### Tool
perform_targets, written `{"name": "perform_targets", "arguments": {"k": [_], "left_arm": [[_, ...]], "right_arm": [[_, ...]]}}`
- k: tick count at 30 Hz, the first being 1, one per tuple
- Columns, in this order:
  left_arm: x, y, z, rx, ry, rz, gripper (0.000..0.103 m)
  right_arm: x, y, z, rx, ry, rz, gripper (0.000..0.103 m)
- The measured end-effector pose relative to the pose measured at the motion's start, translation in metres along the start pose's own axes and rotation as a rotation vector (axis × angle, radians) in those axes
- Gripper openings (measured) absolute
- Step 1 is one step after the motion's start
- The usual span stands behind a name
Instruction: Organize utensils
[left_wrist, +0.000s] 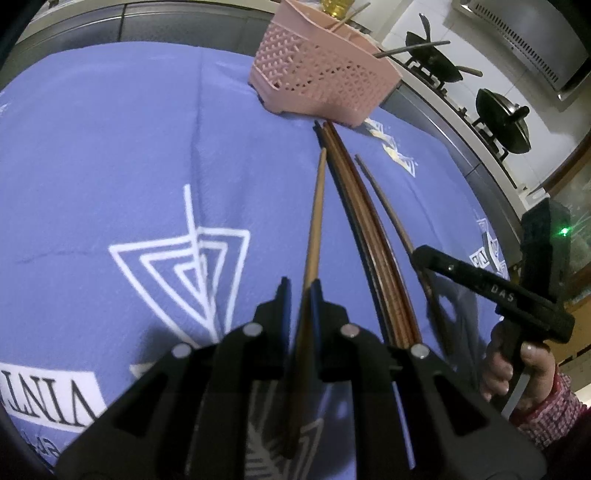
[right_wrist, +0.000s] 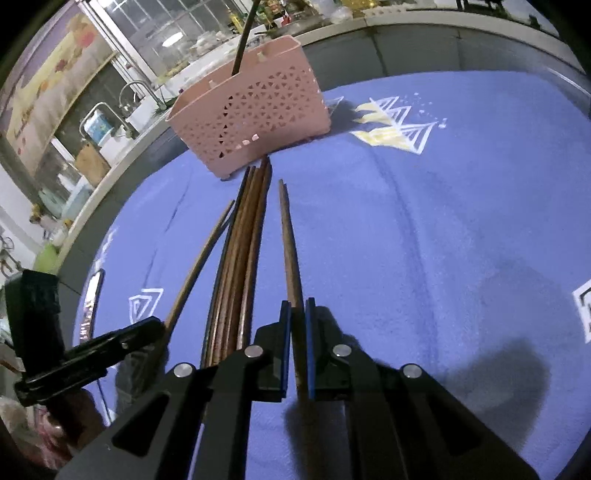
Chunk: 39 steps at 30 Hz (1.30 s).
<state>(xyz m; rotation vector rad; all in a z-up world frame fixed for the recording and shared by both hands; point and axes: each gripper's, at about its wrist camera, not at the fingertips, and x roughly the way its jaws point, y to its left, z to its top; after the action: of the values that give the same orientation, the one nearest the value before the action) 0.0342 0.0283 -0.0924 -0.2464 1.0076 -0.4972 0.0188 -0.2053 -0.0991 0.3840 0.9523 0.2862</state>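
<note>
each tool is clamped on one chopstick: the left tool (left_wrist: 299, 291) on a pale chopstick (left_wrist: 317, 214), the right tool (right_wrist: 297, 306) on a dark chopstick (right_wrist: 288, 236), both aimed at the pink basket (right_wrist: 255, 110) they probably go into; more chopsticks (right_wrist: 240, 251) lie on the desk (right_wrist: 443, 240) between them

Matt blue cloth (left_wrist: 110, 147) with white print covers the counter. The pink basket (left_wrist: 317, 77) is perforated plastic. The chopsticks (right_wrist: 240, 251) look like smooth wood.

Chopsticks (right_wrist: 236, 266) lie on the cloth (right_wrist: 424, 229) before the basket (right_wrist: 255, 107).
</note>
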Motion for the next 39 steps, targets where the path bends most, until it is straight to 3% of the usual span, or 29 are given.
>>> {"name": "perform_targets", "arguments": {"k": [12,16,24,29,33,39], "left_arm": [[-0.008,0.009,-0.004,-0.020,-0.005,0.020,0.010],[-0.010,0.012,-0.005,-0.031,-0.006,0.018,0.010],[-0.009,0.009,0.003,-0.040,0.015,0.036,0.010],[-0.006,-0.003,0.015,0.009,0.019,0.043,0.010],[0.009,-0.022,0.030,0.097,0.037,0.082,0.021],[0.031,-0.031,0.044,0.169,0.063,0.132,0.021]], "right_arm": [[-0.014,-0.001,0.000,-0.017,-0.045,0.001,0.006],[-0.009,0.002,-0.003,-0.046,-0.023,-0.042,0.006],[-0.009,-0.003,-0.003,-0.032,-0.021,-0.032,0.007],[-0.009,0.000,0.006,-0.063,-0.032,-0.027,0.007],[0.003,0.008,0.021,-0.115,-0.011,-0.033,0.007],[0.018,0.016,0.039,-0.168,-0.007,-0.049,0.008]]}}
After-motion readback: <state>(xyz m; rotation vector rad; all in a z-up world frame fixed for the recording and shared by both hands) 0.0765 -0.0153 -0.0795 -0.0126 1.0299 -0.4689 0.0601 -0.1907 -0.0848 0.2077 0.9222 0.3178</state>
